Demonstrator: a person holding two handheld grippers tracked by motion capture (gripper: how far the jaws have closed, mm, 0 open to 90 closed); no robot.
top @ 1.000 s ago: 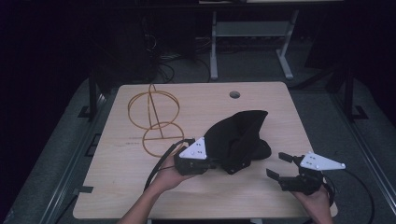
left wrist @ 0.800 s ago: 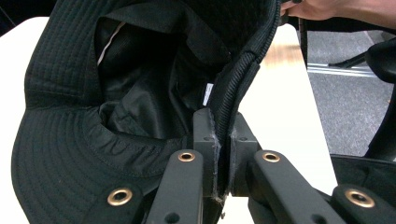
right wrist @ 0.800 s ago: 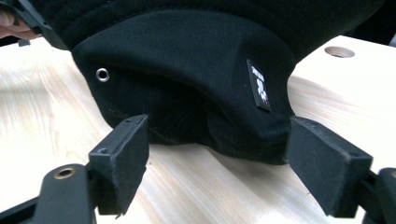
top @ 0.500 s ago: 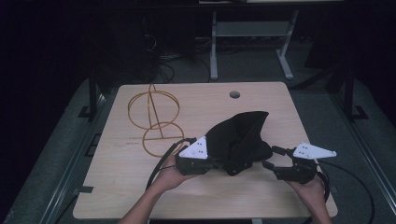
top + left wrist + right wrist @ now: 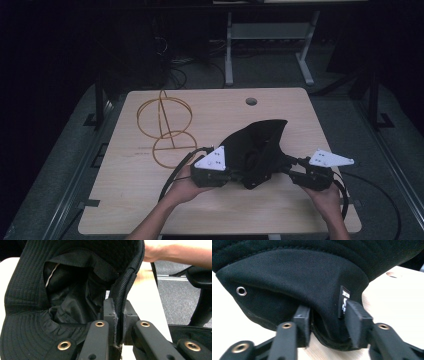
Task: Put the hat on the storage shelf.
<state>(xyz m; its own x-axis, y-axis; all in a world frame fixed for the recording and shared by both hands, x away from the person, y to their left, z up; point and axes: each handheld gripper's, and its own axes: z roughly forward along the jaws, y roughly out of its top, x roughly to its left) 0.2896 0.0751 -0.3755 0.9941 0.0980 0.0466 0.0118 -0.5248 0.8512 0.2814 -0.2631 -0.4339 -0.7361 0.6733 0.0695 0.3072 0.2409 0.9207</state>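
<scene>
While clamped at its brim, black hat (image 5: 257, 150) between left gripper (image 5: 231, 175) and right gripper (image 5: 291, 167).

Overhead forward-down, two close views sharing hat (image 5: 257, 150)

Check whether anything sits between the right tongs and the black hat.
Nothing visible does. The right tongs already straddle a fold of the black bucket hat, jaws not closed on it. The left tongs clamp its brim.

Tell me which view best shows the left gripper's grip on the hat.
Left gripper view: the left gripper has its fingers pinched on the black hat's ribbed brim edge. The high view shows that gripper at the hat's near-left side. The right gripper view shows the hat's outer crown.
</scene>
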